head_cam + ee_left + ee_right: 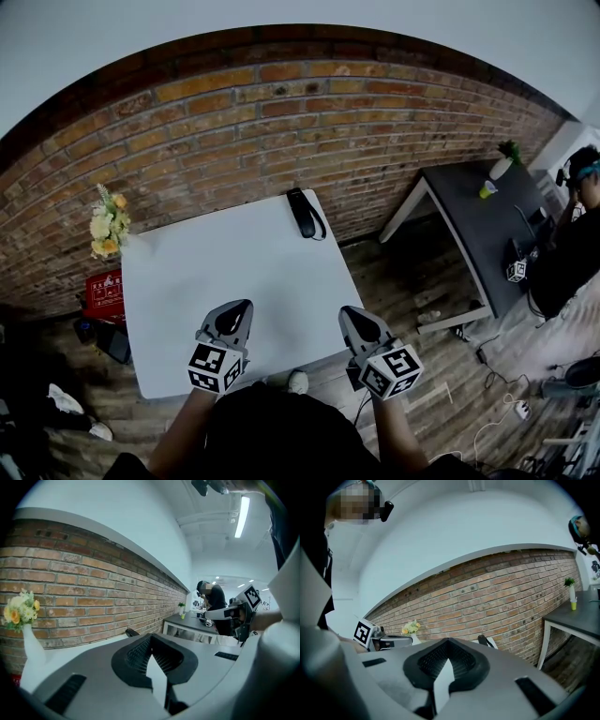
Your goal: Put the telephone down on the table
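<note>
Smooth matt table (216,272), rough brick wall (234,122), wooden plank floor (412,272).

a brick wall (281,122) fills the upper part of the frame. yellow flowers (108,225) stand at the left, with a red box (105,292), maybe a crate, below them. a dark desk (478,216) is at the right.

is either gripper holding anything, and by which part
Nothing held: left gripper and right gripper are both shut and empty; the black telephone handset lies on the white table.

Office-like workroom: brick wall (281,122), ceiling strip lights (243,515), white table (187,281), person (572,244) at a dark desk (478,220).
</note>
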`<act>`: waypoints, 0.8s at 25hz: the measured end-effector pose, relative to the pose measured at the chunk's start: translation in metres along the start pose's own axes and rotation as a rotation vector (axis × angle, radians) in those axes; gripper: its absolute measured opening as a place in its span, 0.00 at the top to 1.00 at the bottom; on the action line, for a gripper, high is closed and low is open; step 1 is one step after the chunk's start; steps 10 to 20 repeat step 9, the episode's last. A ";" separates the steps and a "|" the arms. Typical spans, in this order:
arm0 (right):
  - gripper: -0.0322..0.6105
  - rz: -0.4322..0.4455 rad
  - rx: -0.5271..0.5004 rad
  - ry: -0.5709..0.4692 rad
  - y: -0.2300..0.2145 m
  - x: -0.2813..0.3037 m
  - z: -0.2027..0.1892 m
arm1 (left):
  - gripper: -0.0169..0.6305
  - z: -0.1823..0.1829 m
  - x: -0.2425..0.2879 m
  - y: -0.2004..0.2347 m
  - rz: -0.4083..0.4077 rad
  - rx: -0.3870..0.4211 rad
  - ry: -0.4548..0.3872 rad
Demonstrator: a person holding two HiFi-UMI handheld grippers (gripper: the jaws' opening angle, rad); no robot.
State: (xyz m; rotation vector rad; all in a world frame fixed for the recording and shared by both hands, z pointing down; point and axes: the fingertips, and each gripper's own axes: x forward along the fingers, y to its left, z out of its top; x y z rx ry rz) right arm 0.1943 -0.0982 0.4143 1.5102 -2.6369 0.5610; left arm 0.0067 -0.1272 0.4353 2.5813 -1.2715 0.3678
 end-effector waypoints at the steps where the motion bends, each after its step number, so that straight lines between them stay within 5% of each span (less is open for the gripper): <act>1: 0.92 -0.004 0.000 -0.001 0.000 0.000 0.000 | 0.95 0.000 -0.001 0.001 0.001 0.004 0.002; 20: 0.92 -0.019 -0.004 0.003 0.003 0.001 -0.004 | 0.95 -0.005 0.002 0.006 0.008 0.020 0.014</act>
